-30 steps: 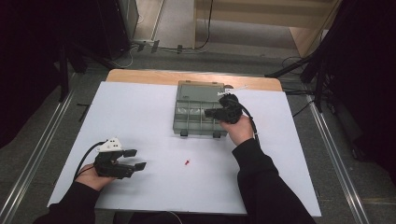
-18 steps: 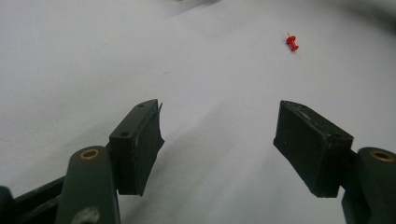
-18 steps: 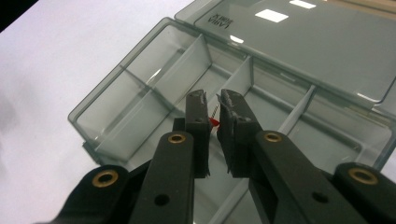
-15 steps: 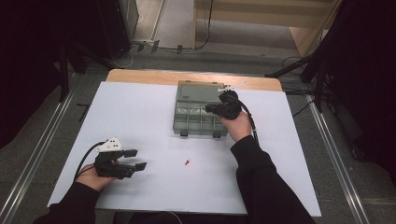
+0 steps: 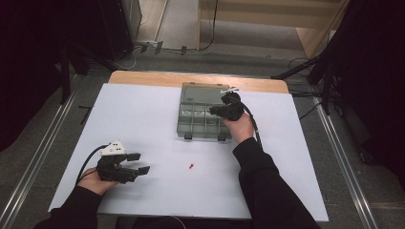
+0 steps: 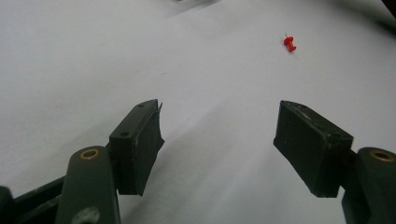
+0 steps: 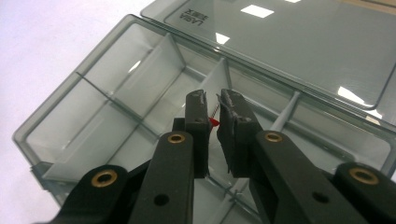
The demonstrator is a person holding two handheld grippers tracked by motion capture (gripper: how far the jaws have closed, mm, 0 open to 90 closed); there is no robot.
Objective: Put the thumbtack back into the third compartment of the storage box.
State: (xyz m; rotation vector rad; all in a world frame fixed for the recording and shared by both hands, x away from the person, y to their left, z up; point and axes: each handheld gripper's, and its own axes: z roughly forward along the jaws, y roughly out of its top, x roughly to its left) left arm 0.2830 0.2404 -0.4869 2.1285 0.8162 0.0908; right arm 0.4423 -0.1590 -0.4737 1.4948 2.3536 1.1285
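- Against the earlier high views, our right gripper (image 5: 216, 110) has crept a little further over the compartment box (image 5: 195, 124) at frame centre and dipped; the left gripper (image 5: 138, 163) has not budged at lower left.
- In the right gripper view the fingers (image 7: 196, 116) are nearly pressed together, pinching a red pushpin (image 7: 214, 120) above a middle compartment; the clear lid (image 7: 299, 42) lies open at the upper right.
- Left fingers (image 6: 140, 144) stand spread, holding nothing, resting low over the white surface (image 5: 143, 119).
- A second red pushpin (image 5: 191, 167) lies loose on the surface below the box; upper right in the left gripper view.
- We judge the pin is about ready to drop into its compartment; the loose one would follow.
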